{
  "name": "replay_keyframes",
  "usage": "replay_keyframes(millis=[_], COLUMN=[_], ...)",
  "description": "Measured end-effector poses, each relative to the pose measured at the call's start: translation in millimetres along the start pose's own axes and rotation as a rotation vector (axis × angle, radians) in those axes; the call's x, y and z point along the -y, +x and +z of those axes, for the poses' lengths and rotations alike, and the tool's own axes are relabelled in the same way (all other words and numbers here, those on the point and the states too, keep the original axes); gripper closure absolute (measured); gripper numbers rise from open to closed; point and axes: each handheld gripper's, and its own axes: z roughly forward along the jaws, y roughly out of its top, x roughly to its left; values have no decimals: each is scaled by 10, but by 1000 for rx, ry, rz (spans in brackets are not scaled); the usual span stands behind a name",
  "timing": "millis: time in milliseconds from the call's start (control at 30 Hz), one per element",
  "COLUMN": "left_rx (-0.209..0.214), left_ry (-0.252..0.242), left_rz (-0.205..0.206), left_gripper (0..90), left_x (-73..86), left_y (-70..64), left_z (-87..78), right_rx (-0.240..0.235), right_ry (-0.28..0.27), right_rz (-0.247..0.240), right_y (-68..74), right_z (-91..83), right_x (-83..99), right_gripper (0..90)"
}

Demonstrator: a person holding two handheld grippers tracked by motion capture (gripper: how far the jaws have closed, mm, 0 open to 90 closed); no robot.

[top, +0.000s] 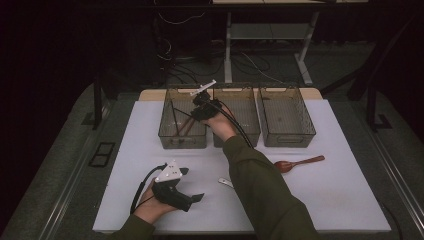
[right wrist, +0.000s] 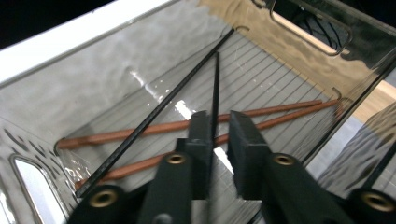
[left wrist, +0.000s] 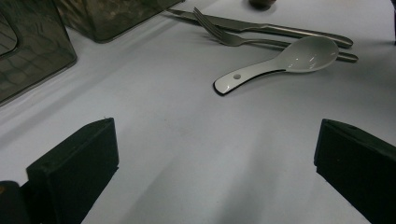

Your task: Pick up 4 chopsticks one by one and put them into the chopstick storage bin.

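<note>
Pinching a black chopstick (right wrist: 215, 88), the right claw (right wrist: 218, 140) hung over the left bin (top: 167, 134), where another black chopstick (right wrist: 154, 114) and two brown chopsticks (right wrist: 140, 126) lay. The left claw (left wrist: 215, 158) was spread wide above the worktop (left wrist: 187, 140), near a white spoon (left wrist: 285, 60).
</note>
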Motion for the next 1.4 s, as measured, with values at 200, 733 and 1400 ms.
replay_keyframes(millis=[200,733,1400], left_rx=[-3,-14,-19], left_ry=[5,14,20], left_rz=[6,11,-5], left_gripper=[0,0,0], left_x=[-1,6,18], left_y=[4,1,11], left_z=[-1,3,1], right_rx=[-41,-145,-168], right_ry=[-23,-84,-152], right_rz=[41,32,-34], right_y=[-41,-98,-189], right_z=[-132,-712,-1418], right_x=[-21,301,978], right_gripper=[581,368,329])
